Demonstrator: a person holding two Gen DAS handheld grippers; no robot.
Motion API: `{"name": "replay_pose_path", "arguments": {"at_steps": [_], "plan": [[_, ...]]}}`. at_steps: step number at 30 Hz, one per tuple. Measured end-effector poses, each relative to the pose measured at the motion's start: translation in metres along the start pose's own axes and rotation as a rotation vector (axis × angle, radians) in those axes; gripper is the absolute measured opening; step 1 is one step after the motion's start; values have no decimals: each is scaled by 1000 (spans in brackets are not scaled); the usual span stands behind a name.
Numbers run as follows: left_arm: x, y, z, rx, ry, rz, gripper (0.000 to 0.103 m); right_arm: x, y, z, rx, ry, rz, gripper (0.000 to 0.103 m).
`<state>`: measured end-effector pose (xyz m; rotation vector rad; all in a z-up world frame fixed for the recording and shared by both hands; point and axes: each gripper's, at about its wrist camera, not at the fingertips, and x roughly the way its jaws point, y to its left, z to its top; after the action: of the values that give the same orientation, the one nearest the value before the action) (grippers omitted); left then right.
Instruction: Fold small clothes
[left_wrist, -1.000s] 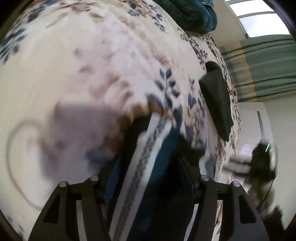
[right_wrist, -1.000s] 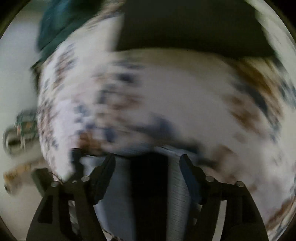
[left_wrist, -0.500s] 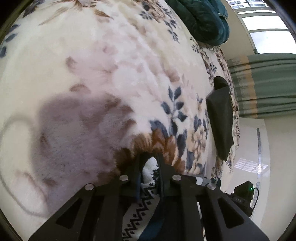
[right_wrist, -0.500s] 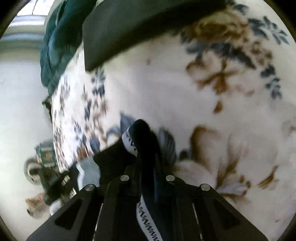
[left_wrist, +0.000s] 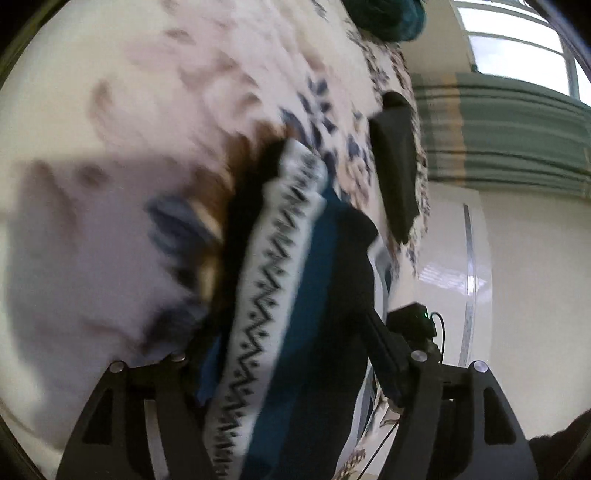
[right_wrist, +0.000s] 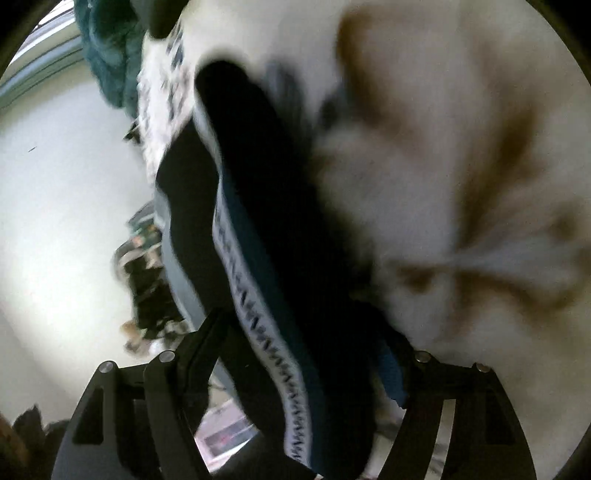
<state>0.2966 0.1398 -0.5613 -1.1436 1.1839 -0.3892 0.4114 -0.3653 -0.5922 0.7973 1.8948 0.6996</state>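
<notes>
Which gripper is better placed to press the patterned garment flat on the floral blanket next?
Neither clearly. The garment lies between the opening jaws of both left gripper and right gripper. Perhaps left, since more of the floral blanket lies ahead of it.

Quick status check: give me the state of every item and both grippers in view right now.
Patterned garment: bunched on the blanket, lying between both grippers' jaws.
Left gripper: jaws opening, garment between them.
Right gripper: jaws opening, garment between them.
Black garment: lying folded near the blanket's edge.
Floral blanket: spread flat.
</notes>
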Motion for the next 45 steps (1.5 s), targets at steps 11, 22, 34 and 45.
{"name": "replay_pose_path", "arguments": {"at_steps": [11, 22, 34, 45], "plan": [[15, -24, 7, 40, 11, 47, 30, 69, 39, 0, -76, 12, 51, 42], [30, -132, 75, 184, 46, 43, 27, 11, 101, -18, -106, -178, 60, 33], [181, -284, 260, 423, 98, 39, 27, -134, 164, 115, -132, -502, 12, 33], [255, -273, 321, 409, 160, 139, 30, -154, 153, 225, -87, -493, -150, 33]]}}
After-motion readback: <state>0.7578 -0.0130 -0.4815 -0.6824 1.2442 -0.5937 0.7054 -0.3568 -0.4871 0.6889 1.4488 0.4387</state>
